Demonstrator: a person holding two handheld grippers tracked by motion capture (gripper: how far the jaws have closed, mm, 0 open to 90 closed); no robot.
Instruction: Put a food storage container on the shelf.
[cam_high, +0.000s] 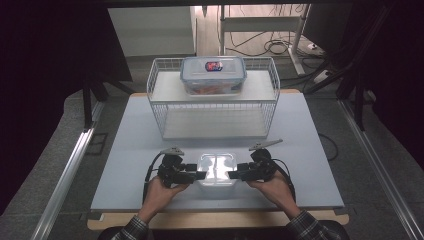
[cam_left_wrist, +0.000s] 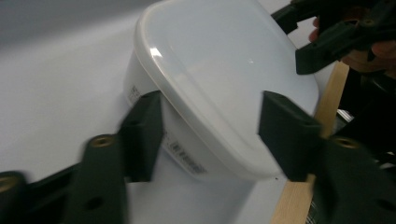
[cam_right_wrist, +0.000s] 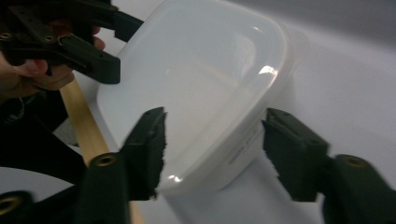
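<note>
The white lidded container (cam_high: 217, 169) sits on the pale table (cam_high: 130, 150) near our edge, midway between our two hands and in front of the wire rack (cam_high: 214, 100). Its translucent lid (cam_left_wrist: 219, 70) is on, and a printed label (cam_left_wrist: 184, 156) shows on the side wall below the rim.

Our left gripper (cam_high: 196, 175) comes at the container from its left end. In the left gripper view one jaw lies against the side wall just under the lid's rim and the other stands over the lid's near edge, so the container's end is between them; we cannot tell whether both pads are pressing. Our right gripper (cam_high: 235, 175) mirrors this at the right end: in the right gripper view its jaws straddle the lid's corner at roughly half opening, one over the lid and one beside the wall, and again we cannot tell if they bear on it.

Farther back, on the rack's upper shelf, stands a clear box with a blue-rimmed lid (cam_high: 213, 75), well apart from our container. A wooden strip (cam_high: 215, 219) edges the table by our sleeves.
</note>
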